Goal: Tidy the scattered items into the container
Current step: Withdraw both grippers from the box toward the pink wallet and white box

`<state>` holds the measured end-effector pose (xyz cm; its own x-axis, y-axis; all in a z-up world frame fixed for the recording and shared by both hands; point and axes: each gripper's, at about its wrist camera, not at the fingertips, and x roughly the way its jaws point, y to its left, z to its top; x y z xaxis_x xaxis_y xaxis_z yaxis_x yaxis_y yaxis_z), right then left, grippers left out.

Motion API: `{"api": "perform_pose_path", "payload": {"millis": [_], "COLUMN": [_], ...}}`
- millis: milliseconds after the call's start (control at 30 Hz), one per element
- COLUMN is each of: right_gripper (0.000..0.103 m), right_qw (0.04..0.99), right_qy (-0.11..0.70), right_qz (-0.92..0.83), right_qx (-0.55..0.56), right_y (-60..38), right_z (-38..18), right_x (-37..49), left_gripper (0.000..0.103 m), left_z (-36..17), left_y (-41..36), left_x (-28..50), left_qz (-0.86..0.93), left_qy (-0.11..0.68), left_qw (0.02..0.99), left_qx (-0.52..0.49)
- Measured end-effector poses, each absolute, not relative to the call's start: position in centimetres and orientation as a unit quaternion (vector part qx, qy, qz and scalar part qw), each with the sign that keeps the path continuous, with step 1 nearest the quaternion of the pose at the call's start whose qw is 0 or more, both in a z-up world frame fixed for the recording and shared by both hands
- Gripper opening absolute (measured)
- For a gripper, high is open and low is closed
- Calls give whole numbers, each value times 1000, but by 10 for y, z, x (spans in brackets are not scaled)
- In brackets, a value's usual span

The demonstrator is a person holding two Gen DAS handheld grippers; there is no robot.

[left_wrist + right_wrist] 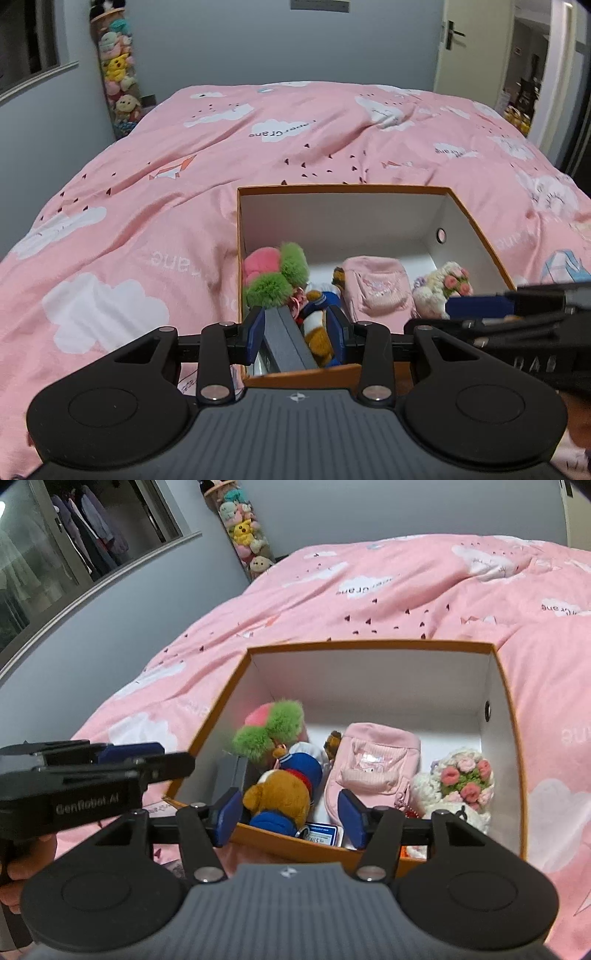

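An orange box with a white inside sits on the pink bed; it also shows in the right wrist view. It holds a pink-and-green fluffy toy, a brown bear in a sailor suit, a pink pouch, a crocheted flower toy, a grey box and a small blue card. My left gripper is open over the box's near left corner, fingers either side of the grey box and bear, touching neither. My right gripper is open and empty above the near rim.
The pink cloud-print duvet covers the bed around the box. A tall column of plush toys stands in the far left corner. A door is open at the far right. The other gripper's body shows at the left.
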<state>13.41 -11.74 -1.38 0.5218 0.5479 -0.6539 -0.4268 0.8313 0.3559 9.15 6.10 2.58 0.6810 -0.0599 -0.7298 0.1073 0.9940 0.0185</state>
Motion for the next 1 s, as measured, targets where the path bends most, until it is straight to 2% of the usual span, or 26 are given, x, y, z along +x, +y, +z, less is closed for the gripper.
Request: {"api": "perform_pose_path", "payload": {"millis": [333, 800, 1000], "right_gripper": [62, 61, 62], "right_qw": [871, 851, 866], "right_qy": [404, 475, 467], "right_qz": [268, 207, 169], "right_qx": [72, 84, 65], "right_y": [-143, -187, -206], "right_z": [-2, -47, -40], "right_x": [107, 75, 64], "left_gripper": [43, 44, 50], "left_z": [31, -24, -33], "left_y": [80, 92, 75], "left_x": [60, 32, 33], "left_qz": [-74, -102, -127], "left_qy": [424, 503, 514], "left_qw": [903, 855, 846], "left_qx": [6, -74, -71]}}
